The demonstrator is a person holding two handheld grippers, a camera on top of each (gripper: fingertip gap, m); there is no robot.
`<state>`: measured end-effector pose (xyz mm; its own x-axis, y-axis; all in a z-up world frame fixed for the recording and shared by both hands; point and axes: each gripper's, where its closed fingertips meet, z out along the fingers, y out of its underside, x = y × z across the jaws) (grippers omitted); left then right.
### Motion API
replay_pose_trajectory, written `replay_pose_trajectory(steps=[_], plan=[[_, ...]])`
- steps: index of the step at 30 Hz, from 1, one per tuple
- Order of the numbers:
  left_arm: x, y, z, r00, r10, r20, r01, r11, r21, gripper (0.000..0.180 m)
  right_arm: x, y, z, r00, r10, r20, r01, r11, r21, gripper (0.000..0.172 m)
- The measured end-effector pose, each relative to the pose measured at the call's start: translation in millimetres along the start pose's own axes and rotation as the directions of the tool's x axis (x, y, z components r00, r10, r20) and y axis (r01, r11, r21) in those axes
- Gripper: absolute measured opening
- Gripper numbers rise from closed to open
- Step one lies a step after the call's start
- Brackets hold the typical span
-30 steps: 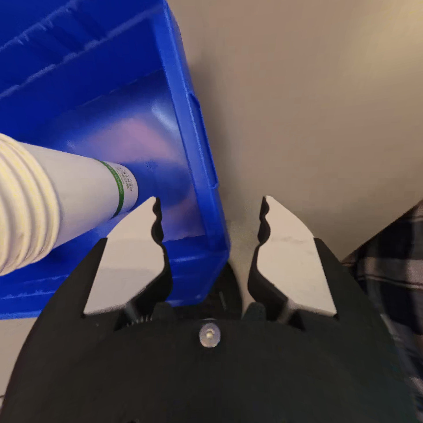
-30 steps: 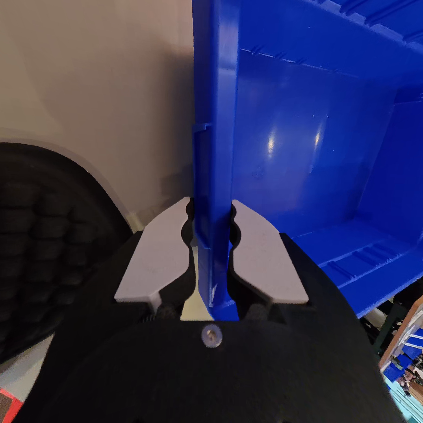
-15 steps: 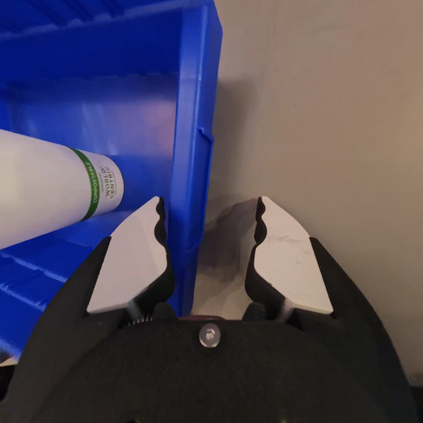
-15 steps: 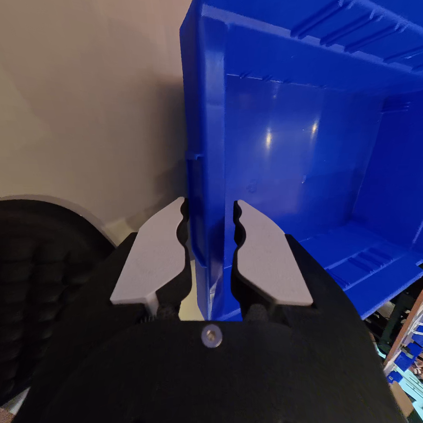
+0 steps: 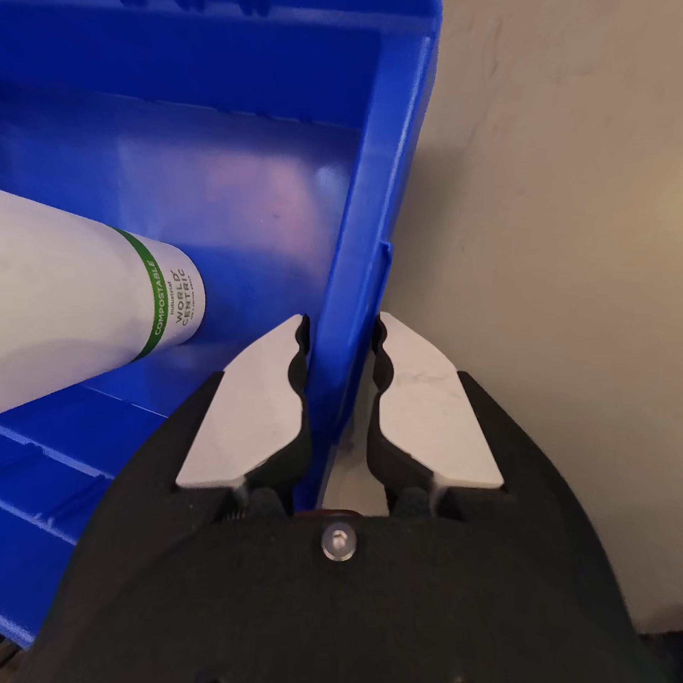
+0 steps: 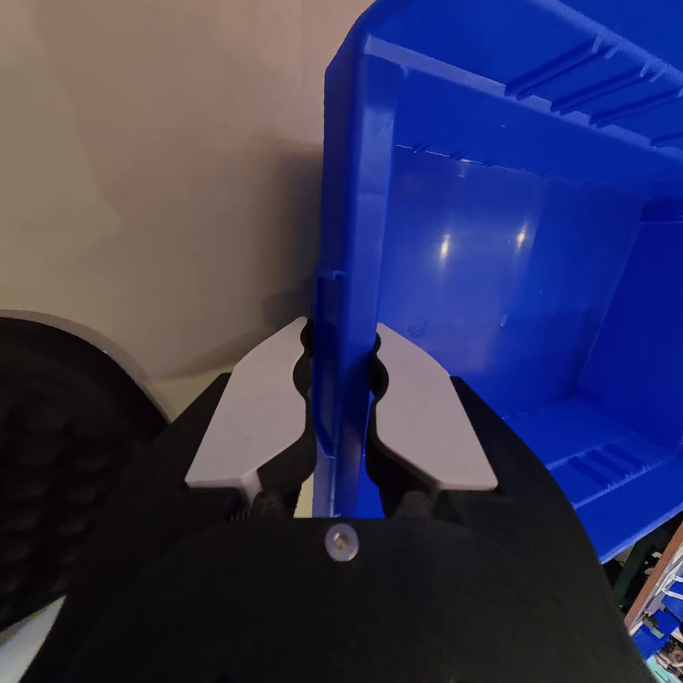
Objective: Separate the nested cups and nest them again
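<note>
White cups (image 5: 74, 306) lie inside the blue bin (image 5: 369, 221), left of both tongs clamped on its walls

Blue bin (image 5: 373, 221); beige wall (image 5: 554, 221)

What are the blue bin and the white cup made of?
The bin looks like hard, glossy plastic: light spots shine on its smooth wall, and it has moulded ribs. The cup looks like matte paper, probably coated: dull white with a printed green band and no shine. I can't be sure of the coating.
</note>
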<state>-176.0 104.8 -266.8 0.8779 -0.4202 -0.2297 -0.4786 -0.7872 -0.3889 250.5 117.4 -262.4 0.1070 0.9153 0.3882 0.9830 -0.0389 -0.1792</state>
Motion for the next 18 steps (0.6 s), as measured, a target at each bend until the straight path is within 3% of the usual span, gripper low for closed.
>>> replay_pose_trajectory(steps=[10,18], plan=[[-13.5,4.3,4.3,0.977,0.099,-0.187,-0.116,0.99,-0.084,0.029,27.8,18.5,8.7,0.999,-0.044,0.024,0.045,0.999,-0.006,0.028],[-39.4,8.7,10.0,0.934,0.222,-0.279,-0.252,0.965,-0.076,0.028,57.9,36.9,18.3,0.998,-0.034,0.044,0.035,0.999,-0.03,0.028]])
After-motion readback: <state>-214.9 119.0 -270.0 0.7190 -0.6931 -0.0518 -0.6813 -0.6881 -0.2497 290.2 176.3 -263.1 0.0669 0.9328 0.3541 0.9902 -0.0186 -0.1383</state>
